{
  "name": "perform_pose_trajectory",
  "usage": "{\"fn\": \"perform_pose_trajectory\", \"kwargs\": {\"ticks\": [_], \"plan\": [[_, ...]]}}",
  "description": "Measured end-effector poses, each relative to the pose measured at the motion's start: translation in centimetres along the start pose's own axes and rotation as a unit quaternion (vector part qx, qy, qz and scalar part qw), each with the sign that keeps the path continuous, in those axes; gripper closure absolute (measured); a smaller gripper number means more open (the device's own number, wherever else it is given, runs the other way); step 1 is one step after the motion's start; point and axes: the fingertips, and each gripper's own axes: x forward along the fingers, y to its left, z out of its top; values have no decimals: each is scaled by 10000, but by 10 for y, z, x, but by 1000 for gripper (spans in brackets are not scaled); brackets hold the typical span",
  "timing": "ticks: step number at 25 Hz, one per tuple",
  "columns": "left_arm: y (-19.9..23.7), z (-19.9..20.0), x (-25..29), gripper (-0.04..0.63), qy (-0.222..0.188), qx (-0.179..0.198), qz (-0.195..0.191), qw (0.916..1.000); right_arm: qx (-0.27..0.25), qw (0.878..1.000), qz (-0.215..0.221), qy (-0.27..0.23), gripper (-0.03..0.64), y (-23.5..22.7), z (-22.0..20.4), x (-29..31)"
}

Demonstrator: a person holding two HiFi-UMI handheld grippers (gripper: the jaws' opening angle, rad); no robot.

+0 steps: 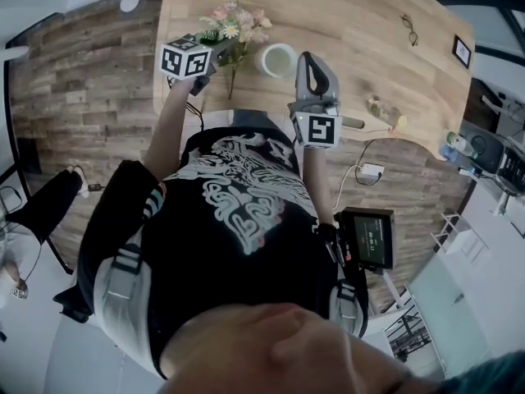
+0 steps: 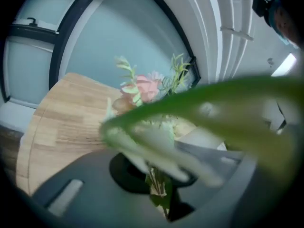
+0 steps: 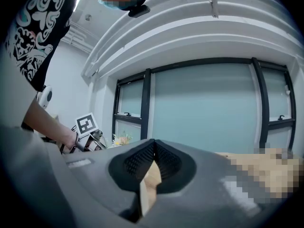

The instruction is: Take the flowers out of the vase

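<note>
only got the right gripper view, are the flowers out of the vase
Observer: Yes. The head view shows the flowers beside the white vase, not in it.
Operator: what's holding them
Observer: The left hand-held gripper is shut on their stems.
Operator: anything else on the table
Observer: Glasses lie on the table, off to the right of the vase.

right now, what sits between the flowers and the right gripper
The white vase, standing on the table between the flowers and the right gripper; the head view shows it.
</note>
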Motion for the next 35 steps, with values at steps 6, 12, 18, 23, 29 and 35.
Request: {"fn": "perform_pose_trajectory", "kwargs": {"ticks": [6,12,18,23,29,35], "plan": [[8,1,10,552,13,-106,4,9999,70,10000,-24,8,617,0,-1,1],[17,-5,27,552,162,-271,43,9995,104,9999,-25,22,617,-1,-1,3],[30,-11,42,546,292,-397,184,9986,221,9997,-130,43,617,-6,-2,1],[32,-15,45,536,336,-313,354,9983,243,9996,-169,11,617,-12,-5,-2],[22,-12,49,369,253,-266,173,9992,290,9995,-144,11,617,-10,-7,-4],[28,-5,41,350,-2,-189,446,9988,319,9993,-168,-40,617,-12,-11,-6]]}}
